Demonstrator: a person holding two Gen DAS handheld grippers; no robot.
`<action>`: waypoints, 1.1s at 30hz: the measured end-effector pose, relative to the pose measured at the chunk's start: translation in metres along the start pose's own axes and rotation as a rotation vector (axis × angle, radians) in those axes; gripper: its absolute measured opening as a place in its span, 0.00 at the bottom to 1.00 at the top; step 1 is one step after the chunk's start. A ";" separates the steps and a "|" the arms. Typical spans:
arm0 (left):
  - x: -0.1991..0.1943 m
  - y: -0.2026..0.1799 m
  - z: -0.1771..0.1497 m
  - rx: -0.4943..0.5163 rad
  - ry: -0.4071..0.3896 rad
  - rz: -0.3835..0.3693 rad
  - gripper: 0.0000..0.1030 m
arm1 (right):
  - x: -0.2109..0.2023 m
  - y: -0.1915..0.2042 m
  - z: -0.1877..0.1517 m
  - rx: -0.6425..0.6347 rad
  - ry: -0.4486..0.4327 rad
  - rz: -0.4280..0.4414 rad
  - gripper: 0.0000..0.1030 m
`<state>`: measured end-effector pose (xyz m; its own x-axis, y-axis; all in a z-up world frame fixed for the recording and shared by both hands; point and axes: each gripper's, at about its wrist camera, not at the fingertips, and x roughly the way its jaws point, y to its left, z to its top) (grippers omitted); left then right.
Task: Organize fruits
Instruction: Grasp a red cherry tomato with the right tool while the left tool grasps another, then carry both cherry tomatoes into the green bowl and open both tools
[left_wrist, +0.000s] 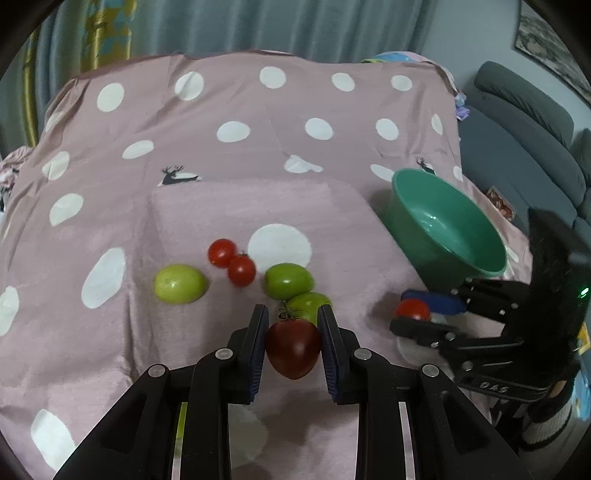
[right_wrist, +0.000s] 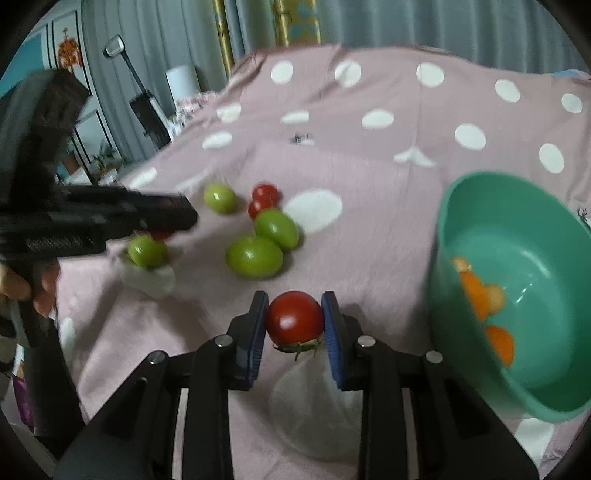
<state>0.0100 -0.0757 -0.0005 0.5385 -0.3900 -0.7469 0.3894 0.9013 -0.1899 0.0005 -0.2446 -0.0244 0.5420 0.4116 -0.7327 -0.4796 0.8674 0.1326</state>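
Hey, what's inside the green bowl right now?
The green bowl holds a few orange fruit pieces against its near-left wall. Its near rim hides the lowest part of the inside.
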 end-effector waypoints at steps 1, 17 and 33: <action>0.000 -0.003 0.000 0.004 0.001 0.001 0.27 | -0.004 -0.001 0.001 0.005 -0.014 0.002 0.29; 0.006 -0.067 0.035 0.077 -0.063 -0.022 0.27 | -0.079 -0.040 0.005 0.113 -0.209 -0.113 0.29; 0.046 -0.161 0.073 0.243 -0.070 -0.108 0.27 | -0.112 -0.092 -0.011 0.253 -0.263 -0.249 0.30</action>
<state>0.0259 -0.2525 0.0424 0.5307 -0.5012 -0.6835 0.6107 0.7853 -0.1016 -0.0241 -0.3739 0.0381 0.7924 0.2101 -0.5727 -0.1456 0.9768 0.1569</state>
